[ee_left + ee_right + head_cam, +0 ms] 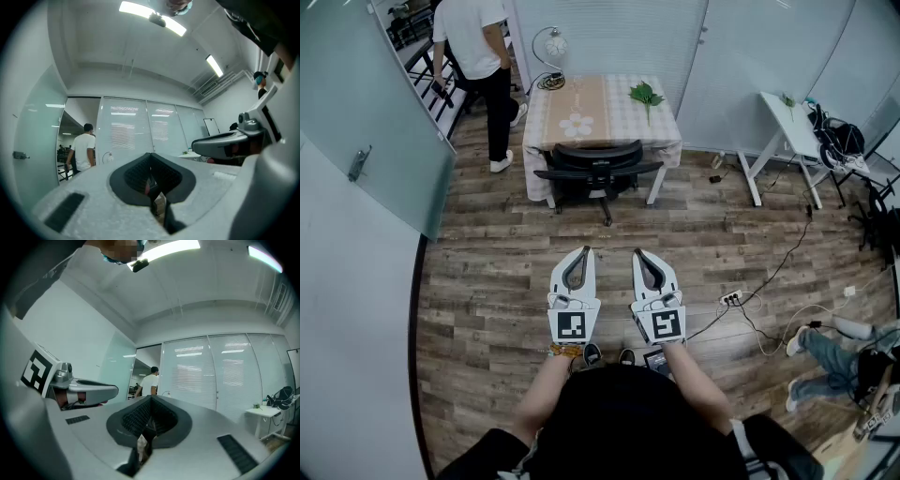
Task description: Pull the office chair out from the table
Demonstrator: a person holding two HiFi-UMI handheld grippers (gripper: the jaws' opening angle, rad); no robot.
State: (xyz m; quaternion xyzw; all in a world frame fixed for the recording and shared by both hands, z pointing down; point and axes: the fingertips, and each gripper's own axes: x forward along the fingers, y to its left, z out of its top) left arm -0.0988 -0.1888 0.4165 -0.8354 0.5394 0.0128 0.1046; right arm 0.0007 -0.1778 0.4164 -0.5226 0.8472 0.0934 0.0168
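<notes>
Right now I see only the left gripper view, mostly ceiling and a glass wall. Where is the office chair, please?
Observer: Straight ahead. The office chair is pushed in at the table, with its back toward you.
Operator: Are my grippers already near it?
Observer: No. The left gripper and the right gripper hang side by side over the wood floor, well apart from the chair, both shut and empty.
Operator: Is something on the floor in my way?
Observer: A power strip lies off to your right, not between you and the chair.
</notes>
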